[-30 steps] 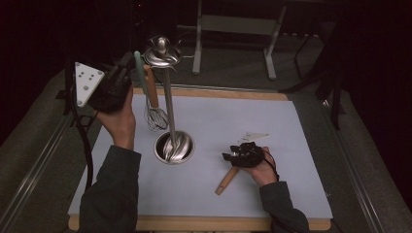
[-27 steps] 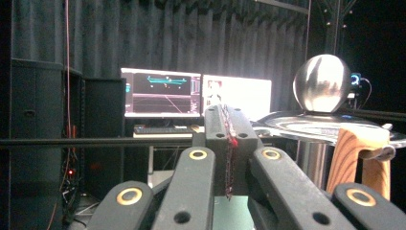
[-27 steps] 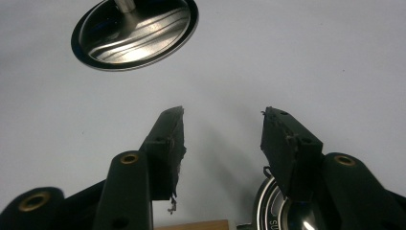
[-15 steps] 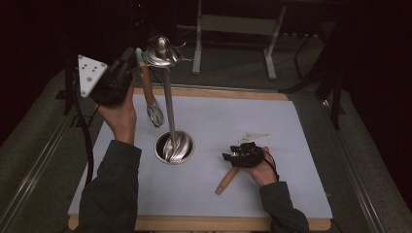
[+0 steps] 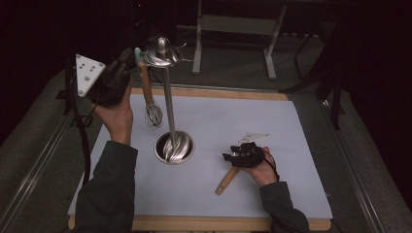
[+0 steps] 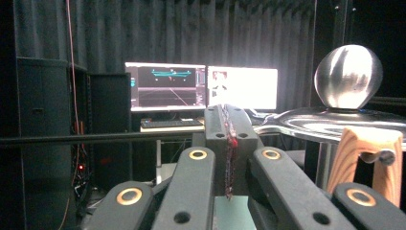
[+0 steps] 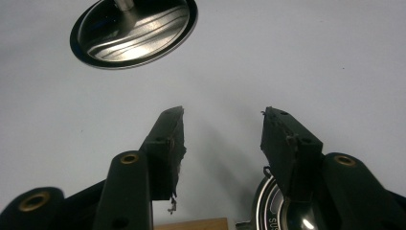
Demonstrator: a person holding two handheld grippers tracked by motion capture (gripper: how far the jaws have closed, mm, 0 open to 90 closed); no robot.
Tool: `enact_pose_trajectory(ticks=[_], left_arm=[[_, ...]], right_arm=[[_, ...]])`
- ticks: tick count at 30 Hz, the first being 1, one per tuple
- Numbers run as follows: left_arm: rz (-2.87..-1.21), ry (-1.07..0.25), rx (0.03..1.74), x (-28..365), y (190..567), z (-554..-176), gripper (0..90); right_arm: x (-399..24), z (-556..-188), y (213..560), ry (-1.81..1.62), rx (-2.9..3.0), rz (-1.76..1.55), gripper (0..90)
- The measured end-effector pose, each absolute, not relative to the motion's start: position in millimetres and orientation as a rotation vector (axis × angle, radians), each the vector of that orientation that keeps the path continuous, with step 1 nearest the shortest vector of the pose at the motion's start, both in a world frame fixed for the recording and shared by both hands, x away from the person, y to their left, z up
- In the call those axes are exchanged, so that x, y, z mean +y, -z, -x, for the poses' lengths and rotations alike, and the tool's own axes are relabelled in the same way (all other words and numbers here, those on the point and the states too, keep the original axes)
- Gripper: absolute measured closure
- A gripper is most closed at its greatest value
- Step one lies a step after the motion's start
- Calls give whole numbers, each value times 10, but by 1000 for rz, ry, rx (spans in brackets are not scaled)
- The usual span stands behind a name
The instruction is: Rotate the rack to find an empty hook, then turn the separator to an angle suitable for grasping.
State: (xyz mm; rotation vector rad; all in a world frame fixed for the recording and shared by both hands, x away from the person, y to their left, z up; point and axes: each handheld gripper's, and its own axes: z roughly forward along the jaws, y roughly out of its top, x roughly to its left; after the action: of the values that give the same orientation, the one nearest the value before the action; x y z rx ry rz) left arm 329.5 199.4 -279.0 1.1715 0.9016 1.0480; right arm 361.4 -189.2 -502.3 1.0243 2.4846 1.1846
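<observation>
The left tool (image 5: 127, 65) is clamped tight, raised at ten o'clock beside the whisk (image 5: 151, 104) — hanging from the metal stand (image 5: 167, 104). The right tool (image 5: 232, 156), jaws wide and empty, rests at four o'clock over a wooden-handled utensil (image 5: 226, 180) on the surface (image 5: 291, 145).

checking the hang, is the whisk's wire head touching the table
Apart. In the high view the whisk hangs from the stand's top disc, its wire head above the white table, with the mat showing beneath.
</observation>
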Motion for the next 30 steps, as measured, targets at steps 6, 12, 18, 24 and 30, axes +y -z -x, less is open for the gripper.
enact_pose_trajectory(ticks=[6,12,18,24,30], left_arm=[[-1187,-1050,903,2027,2813,-3274,896],[-1203,-1042,915,2063,2865,-3284,896],[-1208,-1044,934,2124,2927,-3264,896],[-1227,-1048,951,2180,3012,-3241,895],[-1269,-1037,973,2227,3161,-3234,885]], right_arm=[[-1892,-3615,5030,-1182,2490,-1029,496],[-1908,-3618,5024,-1183,2487,-1034,496],[-1917,-3621,5025,-1183,2485,-1037,496],[-1912,-3616,5027,-1179,2486,-1036,496],[-1944,-3625,5019,-1180,2480,-1041,496]])
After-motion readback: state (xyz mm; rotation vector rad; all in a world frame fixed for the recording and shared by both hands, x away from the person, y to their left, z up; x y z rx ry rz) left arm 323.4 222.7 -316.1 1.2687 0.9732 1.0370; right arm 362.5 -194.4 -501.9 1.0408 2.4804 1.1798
